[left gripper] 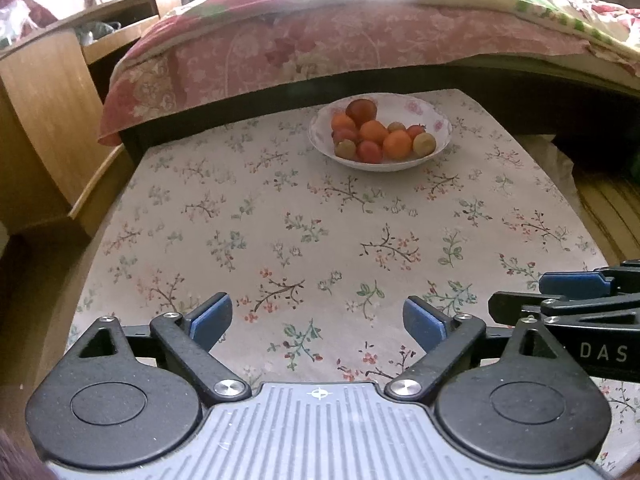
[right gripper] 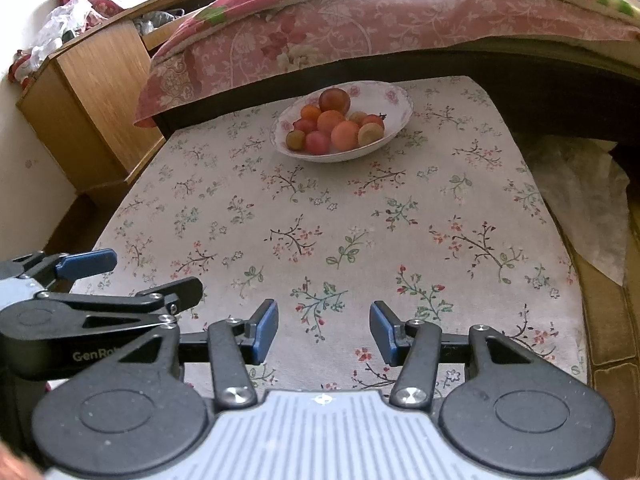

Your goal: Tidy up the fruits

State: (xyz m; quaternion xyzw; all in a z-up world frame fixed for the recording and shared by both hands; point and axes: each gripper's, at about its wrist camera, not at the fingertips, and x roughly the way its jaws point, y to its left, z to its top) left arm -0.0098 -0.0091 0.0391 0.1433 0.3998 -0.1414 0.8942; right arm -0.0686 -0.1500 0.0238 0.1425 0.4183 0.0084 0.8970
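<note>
— Left wrist view first: what did you have there?

— My left gripper (left gripper: 318,322) hung over the near edge of the table (left gripper: 248,216), which carried a flowered cloth. My jaws stood wide apart with nothing between the blue pads (left gripper: 212,320), only cloth below them.

— And the fruit?

— All of it lay in the white bowl (left gripper: 438,142) at the far edge of the table, a little right of the middle, close to the bed (left gripper: 304,44). I saw oranges (left gripper: 397,145), several red fruits (left gripper: 370,151), a few yellowish ones (left gripper: 425,143), and one large dark red fruit (left gripper: 361,111) at the back of the heap.

— Your other hand?

— My right gripper (right gripper: 324,330) sat just beside the left one, at the same near edge. Its jaws were parted too, though less widely, and gripped nothing. In the right wrist view the left tool's fingers (right gripper: 86,262) showed at the left side, also spread.

— Anything else nearby?

— A wooden cabinet (left gripper: 44,120) stood off the table's left side, next to the bed. Both grippers were well apart from the bowl, with bare cloth between.
</note>
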